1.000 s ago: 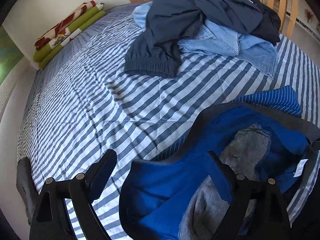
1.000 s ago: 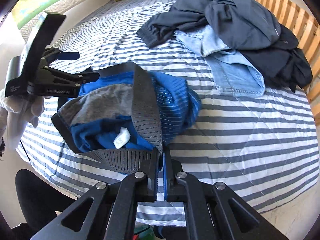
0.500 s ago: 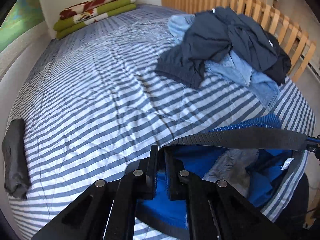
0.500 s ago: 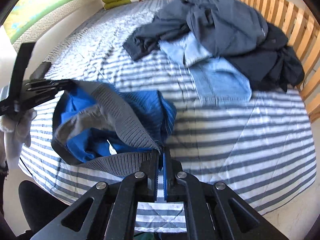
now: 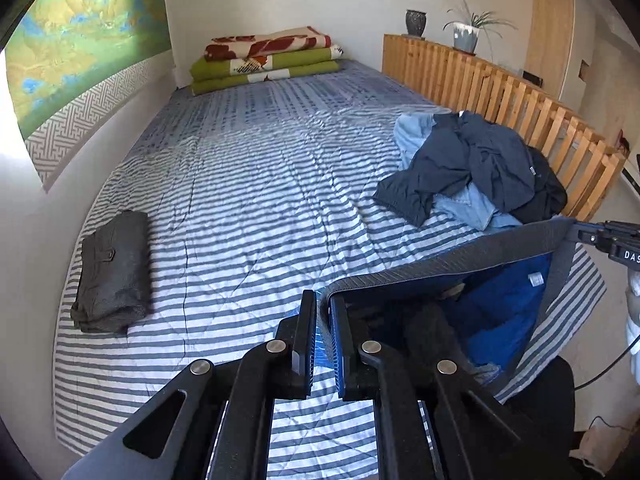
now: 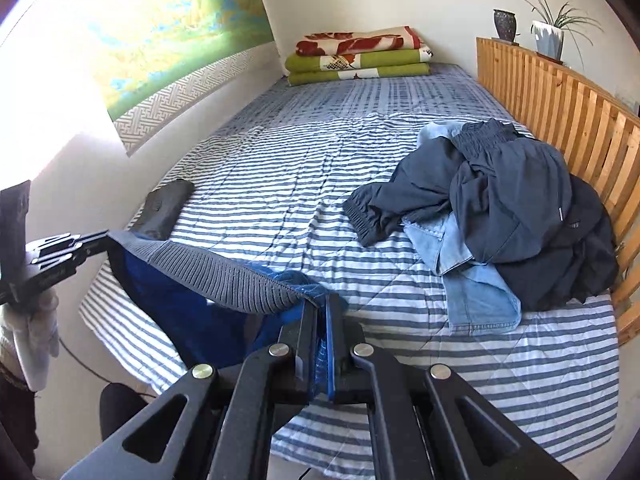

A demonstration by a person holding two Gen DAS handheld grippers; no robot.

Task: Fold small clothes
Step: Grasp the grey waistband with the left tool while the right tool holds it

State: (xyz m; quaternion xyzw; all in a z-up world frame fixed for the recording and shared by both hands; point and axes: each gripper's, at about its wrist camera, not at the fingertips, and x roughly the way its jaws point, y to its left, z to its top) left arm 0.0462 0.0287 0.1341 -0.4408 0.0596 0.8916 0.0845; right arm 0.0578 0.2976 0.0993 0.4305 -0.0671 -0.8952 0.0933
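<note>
Blue shorts (image 5: 508, 300) (image 6: 180, 300) with a grey ribbed waistband (image 5: 452, 256) (image 6: 224, 276) hang stretched between both grippers above the near edge of the striped bed (image 5: 260, 200). My left gripper (image 5: 322, 300) is shut on one end of the waistband; it also shows at the left of the right wrist view (image 6: 92, 240). My right gripper (image 6: 320, 304) is shut on the other end, and it appears at the right of the left wrist view (image 5: 576, 232). The shorts' lower part is hidden below the band.
A pile of dark and denim clothes (image 5: 472, 172) (image 6: 500, 212) lies by the wooden slatted rail (image 5: 520, 104). A folded dark grey garment (image 5: 112, 272) (image 6: 164, 208) sits near the left wall. Folded blankets (image 5: 268, 60) lie at the far end. Potted plants (image 6: 552, 28) stand on the rail.
The left gripper went from open to shut on the waistband. Both grippers then rose, lifting the shorts off the bed and pulling the band taut between them.
</note>
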